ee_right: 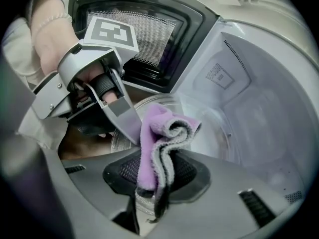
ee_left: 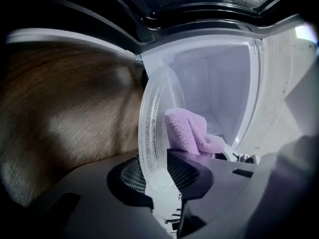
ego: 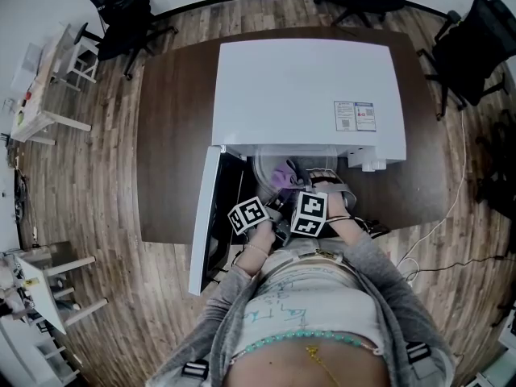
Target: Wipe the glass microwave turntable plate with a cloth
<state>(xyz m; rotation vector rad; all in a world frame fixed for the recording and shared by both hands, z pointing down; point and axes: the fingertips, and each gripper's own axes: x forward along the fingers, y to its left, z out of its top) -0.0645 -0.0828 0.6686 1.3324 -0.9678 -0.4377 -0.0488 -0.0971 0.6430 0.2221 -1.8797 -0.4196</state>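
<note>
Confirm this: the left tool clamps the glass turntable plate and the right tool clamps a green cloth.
The cloth is purple, not green; the right gripper view shows it. The left tool does clamp the glass turntable plate and the right tool the cloth.

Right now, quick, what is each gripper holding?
Left gripper: closed on the rim of the round clear glass turntable plate.
Right gripper: closed on the folded purple cloth.

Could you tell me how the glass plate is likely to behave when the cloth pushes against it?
The glass plate looks rigid, so it should not bend under the cloth. The left gripper pinches only its rim, with the plate on edge, so a hard push may pivot it in the jaws. Smooth glass, it would probably break if dropped.
</note>
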